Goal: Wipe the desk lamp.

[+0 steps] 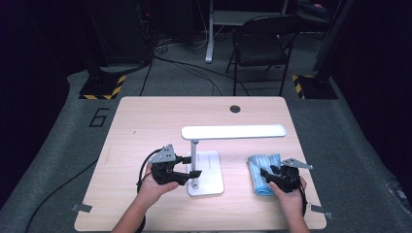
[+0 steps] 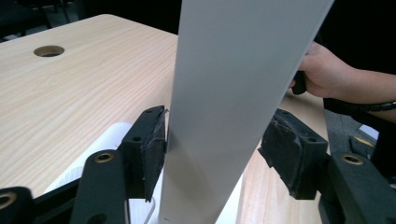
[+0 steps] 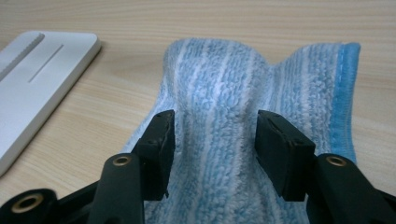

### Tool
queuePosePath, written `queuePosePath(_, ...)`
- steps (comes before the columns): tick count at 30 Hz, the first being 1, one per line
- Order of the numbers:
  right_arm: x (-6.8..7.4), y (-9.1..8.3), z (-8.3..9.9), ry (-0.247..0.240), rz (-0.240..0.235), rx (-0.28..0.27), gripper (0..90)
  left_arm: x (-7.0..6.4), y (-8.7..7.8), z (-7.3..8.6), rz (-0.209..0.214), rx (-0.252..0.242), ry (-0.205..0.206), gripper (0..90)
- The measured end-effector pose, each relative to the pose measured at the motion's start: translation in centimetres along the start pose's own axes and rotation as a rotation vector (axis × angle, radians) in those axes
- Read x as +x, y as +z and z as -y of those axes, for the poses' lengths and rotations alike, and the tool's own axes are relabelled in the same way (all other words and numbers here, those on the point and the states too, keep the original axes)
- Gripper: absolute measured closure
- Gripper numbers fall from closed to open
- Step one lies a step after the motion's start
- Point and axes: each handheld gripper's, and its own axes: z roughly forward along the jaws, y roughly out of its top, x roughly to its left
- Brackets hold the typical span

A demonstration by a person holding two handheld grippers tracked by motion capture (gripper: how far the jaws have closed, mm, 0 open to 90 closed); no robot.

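Straddling the lamp (image 1: 204,160) post, the left gripper (image 2: 212,149) has its jaws spread — one pad touching it. The right gripper (image 3: 215,140) — jaws apart — bunches the blue cloth (image 3: 252,84) beside the lamp's base.

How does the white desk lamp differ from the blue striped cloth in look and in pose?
The white desk lamp is smooth and hard; the blue striped cloth is soft and fuzzy. The lamp stands upright on a flat base, its long head level above the wooden table; the cloth lies low and bunched. The left claw straddles the lamp's post; the right claw brackets a raised fold of cloth. Both rest on the table.
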Motion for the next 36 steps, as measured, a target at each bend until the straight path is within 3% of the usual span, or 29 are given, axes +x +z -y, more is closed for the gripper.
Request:
queuePosePath(6,0.4,-0.6,-0.2,-0.025,0.004,-0.043,43.9,0.1,-0.1,-0.1,-0.004,-0.001,0.021,39.6)
queuePosePath(7,0.5,-0.6,-0.2,-0.023,0.001,-0.044,43.9,0.0,-0.1,-0.1,0.0,0.0,0.008,39.6)
queuePosePath(12,0.9,-0.7,-0.3,-0.058,-0.008,-0.07,43.3,-0.2,-0.1,-0.2,-0.01,0.003,0.017,40.2)
queuePosePath(22,1.6,-0.8,-0.4,-0.108,-0.026,-0.079,42.5,-0.3,-0.1,-0.4,-0.03,0.017,0.015,42.1)
queuePosePath(29,2.3,-0.4,-0.3,-0.104,-0.057,-0.067,41.9,-0.4,-0.1,-0.4,-0.025,0.011,0.005,40.9)
queuePosePath(35,3.0,-0.3,-0.4,-0.131,-0.041,-0.054,40.2,-0.5,-0.1,-0.5,-0.035,0.024,0.02,39.8)
queuePosePath(36,3.3,-0.2,-0.4,-0.118,-0.039,-0.055,40.1,-0.6,-0.1,-0.6,-0.038,0.027,0.017,39.8)
